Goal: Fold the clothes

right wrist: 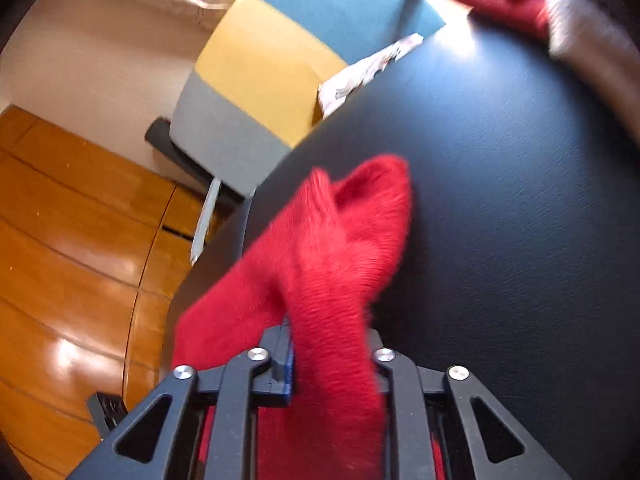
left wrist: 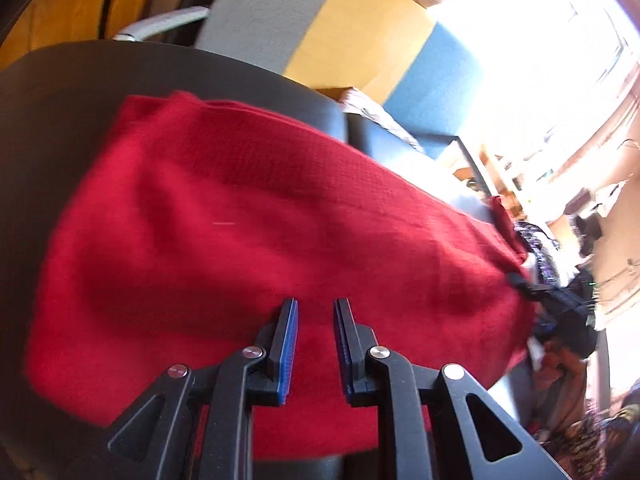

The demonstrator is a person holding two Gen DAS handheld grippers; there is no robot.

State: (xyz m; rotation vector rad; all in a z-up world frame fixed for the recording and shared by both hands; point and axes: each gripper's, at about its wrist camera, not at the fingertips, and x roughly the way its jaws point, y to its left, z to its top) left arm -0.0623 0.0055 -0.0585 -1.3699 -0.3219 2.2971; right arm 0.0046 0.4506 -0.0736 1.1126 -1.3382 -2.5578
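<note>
The red knitted woollen garment (left wrist: 256,248) lies spread on the dark, textured round table (left wrist: 60,128), its long axis running crosswise ahead of the left gripper (left wrist: 316,336), whose jaws stand parted and empty just above the cloth's near edge. The right gripper (right wrist: 332,360) is clenched on a bunched end of the garment, lifted off the table.

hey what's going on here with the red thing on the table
A person with a gripper in each hand is folding a red knit garment on a dark table. The right gripper is shut on a bunched part of it, lifted off the table. The left gripper is open, just above the spread cloth.
</note>
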